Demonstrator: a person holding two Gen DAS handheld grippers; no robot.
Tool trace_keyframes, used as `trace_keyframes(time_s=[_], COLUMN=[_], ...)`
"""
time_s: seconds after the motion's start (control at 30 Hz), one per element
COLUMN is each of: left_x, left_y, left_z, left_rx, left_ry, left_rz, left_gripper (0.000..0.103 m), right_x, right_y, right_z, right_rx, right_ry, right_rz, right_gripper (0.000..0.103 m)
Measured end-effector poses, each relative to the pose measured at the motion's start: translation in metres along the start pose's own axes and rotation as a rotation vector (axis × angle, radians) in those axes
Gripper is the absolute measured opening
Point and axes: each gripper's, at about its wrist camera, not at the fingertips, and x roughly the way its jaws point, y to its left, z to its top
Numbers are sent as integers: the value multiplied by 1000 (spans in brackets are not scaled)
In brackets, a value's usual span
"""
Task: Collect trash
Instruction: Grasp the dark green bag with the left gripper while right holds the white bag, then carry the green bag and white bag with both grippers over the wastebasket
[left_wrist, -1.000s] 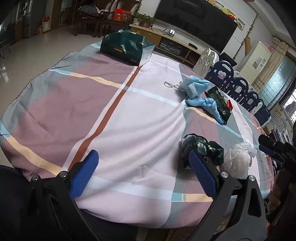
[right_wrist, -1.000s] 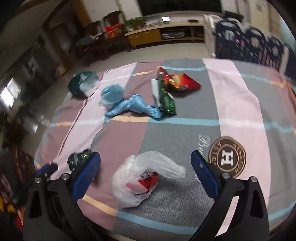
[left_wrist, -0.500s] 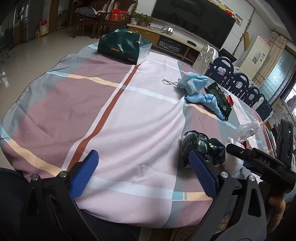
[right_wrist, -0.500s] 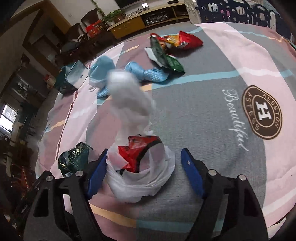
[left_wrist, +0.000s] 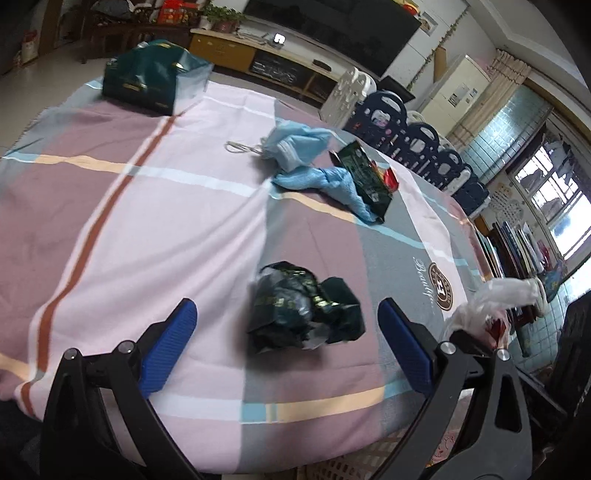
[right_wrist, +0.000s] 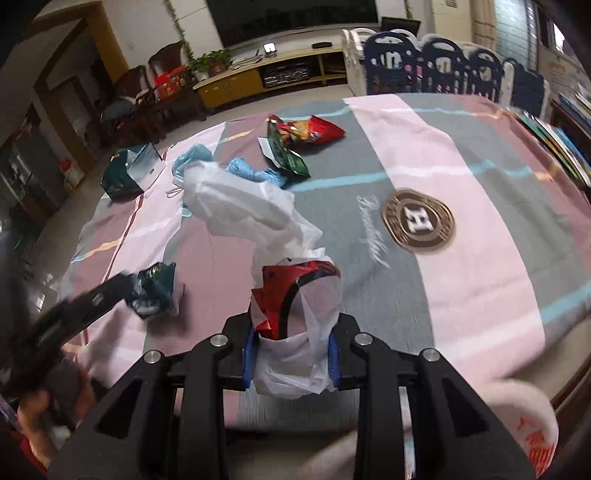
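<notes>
Right tool (right_wrist: 291, 354) clamped on a white plastic bag (right_wrist: 291, 325) of trash

The bag, with a red wrapper (right_wrist: 291, 291) inside, is pinched between the blue pads (right_wrist: 249, 354), its loose top billowing upward. To its left a crumpled dark green wrapper (right_wrist: 155, 288) lies on the striped cloth of the surface (right_wrist: 461, 258), the other tool (right_wrist: 74, 314) right beside it. Farther back lie a blue cloth (right_wrist: 255, 171), a green snack packet (right_wrist: 288, 155), a red snack packet (right_wrist: 314, 131) and a dark green gift bag (right_wrist: 129, 173).

A table draped in a pink, mauve and grey striped tablecloth (left_wrist: 155, 206) carries a crumpled dark green wrapper (left_wrist: 304, 308) near its front edge, a blue face mask (left_wrist: 295, 146), a blue cloth (left_wrist: 332, 184), a green snack bag (left_wrist: 364, 177), a red snack bag (right_wrist: 314, 129) and a dark green gift bag (left_wrist: 155, 75) at the far side.
</notes>
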Motion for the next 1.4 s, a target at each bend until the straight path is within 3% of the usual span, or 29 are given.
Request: trace_keyframes(time_s=[0.1, 0.17, 0.2, 0.33, 0.57, 0.73, 1.0, 1.4], left_x=[21, 26, 28, 21, -44, -100, -176, -211], left_y=[-13, -13, -13, -12, -15, -35, -56, -86], left_z=[-1, -6, -8, -12, -24, -37, -41, -58], left_rx=[71, 87, 90, 116, 109, 202, 232, 284], left_ry=[49, 57, 63, 24, -114, -207, -318, -339], left_rz=[53, 51, 40, 19, 134, 180, 140, 106], left_gripper=[97, 84, 69, 61, 60, 60, 60, 61], right_x=[-14, -22, -25, -29, -55, -80, -130, -181], right_y=[-8, -9, -10, -9, 8, 13, 22, 17], right_z=[-16, -26, -31, -46, -52, -55, -52, -53], right_rx=[41, 57, 67, 102, 32, 23, 1, -22], right_ry=[3, -1, -4, 11, -16, -62, -145, -225], right_rz=[1, -2, -2, 9, -17, -18, -23, -43], right_gripper=[30, 31, 31, 31, 31, 31, 31, 31])
